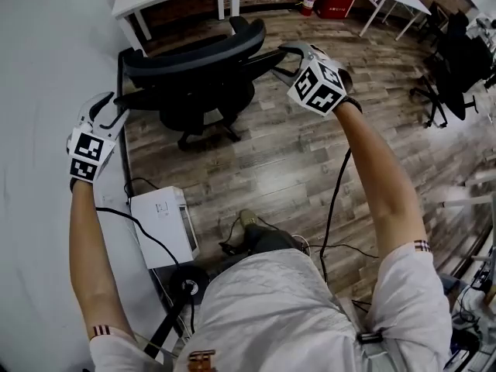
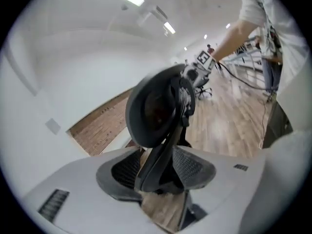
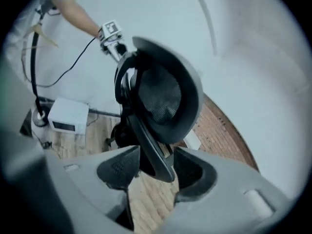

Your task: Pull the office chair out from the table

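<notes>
Office chair [image 1: 198,76]: seen standing on the wood floor, out from the table [image 1: 46,68].
Left gripper [image 1: 118,116]: jaws spread, left armrest [image 2: 156,165] between them, unclamped.
Right gripper [image 1: 291,56]: spread likewise around right armrest [image 3: 153,155].
Remaining: pull judged done; only withdrawal is left.

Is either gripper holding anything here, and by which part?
Nothing held: left gripper and right gripper both stand open, an armrest end of the office chair between each one's jaws.

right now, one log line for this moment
chair: on floor by table | left gripper: open, armrest between jaws | right gripper: open, other armrest between jaws
</notes>
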A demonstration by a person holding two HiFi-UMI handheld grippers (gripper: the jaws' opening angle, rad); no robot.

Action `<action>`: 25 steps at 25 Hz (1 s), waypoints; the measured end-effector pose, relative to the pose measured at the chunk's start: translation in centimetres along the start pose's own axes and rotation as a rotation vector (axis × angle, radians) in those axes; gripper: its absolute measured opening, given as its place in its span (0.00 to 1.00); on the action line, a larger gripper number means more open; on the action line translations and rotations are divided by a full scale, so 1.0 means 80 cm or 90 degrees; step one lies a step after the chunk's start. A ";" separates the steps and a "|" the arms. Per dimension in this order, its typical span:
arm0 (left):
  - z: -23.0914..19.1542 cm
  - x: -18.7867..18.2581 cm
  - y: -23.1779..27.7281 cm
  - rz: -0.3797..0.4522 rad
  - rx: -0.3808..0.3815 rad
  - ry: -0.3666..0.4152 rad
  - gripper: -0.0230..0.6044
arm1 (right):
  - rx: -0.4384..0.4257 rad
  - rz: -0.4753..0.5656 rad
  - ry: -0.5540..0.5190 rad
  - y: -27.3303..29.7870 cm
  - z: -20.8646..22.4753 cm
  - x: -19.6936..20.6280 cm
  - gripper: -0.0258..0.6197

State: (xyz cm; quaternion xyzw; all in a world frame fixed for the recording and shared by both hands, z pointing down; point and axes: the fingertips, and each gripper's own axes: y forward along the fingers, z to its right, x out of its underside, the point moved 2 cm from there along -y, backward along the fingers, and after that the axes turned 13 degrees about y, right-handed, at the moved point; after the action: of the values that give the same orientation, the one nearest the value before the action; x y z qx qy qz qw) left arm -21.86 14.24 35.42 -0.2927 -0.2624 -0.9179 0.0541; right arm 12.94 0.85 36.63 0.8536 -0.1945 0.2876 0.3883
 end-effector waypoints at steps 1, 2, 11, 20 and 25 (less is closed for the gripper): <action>0.005 -0.017 -0.008 0.036 -0.010 -0.035 0.36 | -0.002 0.023 0.041 -0.012 -0.005 -0.009 0.37; 0.012 -0.033 -0.015 0.070 -0.019 -0.068 0.36 | -0.005 0.051 0.084 -0.024 -0.011 -0.018 0.37; 0.074 -0.151 -0.077 0.340 -0.075 -0.310 0.30 | -0.060 0.304 0.312 -0.131 -0.104 -0.108 0.27; 0.122 -0.245 -0.110 0.421 -0.085 -0.371 0.11 | -0.148 0.459 0.398 -0.186 -0.169 -0.140 0.04; 0.138 -0.260 -0.102 0.421 -0.076 -0.401 0.04 | -0.177 0.494 0.421 -0.190 -0.179 -0.131 0.04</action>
State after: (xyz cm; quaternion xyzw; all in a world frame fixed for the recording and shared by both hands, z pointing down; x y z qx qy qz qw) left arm -1.14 25.79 27.60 -0.6278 -0.1051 -0.7314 0.2445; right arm 8.57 22.56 29.17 0.5231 -0.3994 0.6357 0.4034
